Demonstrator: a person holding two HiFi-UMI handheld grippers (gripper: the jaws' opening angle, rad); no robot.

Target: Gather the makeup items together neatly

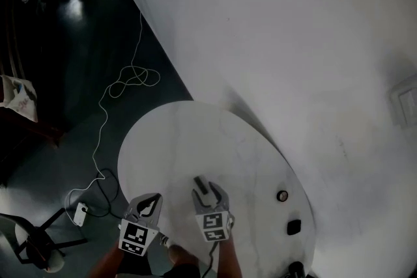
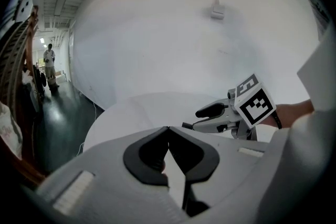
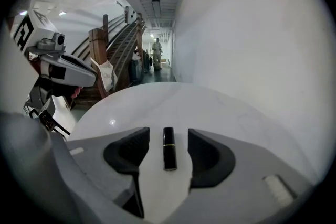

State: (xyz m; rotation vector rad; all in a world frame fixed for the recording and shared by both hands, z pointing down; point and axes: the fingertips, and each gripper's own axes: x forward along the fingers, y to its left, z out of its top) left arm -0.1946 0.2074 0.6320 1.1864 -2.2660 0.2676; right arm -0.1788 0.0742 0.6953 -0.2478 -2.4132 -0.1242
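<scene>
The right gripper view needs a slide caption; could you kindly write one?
Right gripper with jaws open around a black lipstick lying flat on the round white table, not touching it.

Broad tabletop (image 1: 195,140) ahead, lipstick (image 3: 169,148) lying midway, wall (image 1: 293,42) close along right edge

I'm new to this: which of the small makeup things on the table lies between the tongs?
The black lipstick, lying flat between the open right tongs, not gripped. The round pot and square case sit off by the table edge.
</scene>
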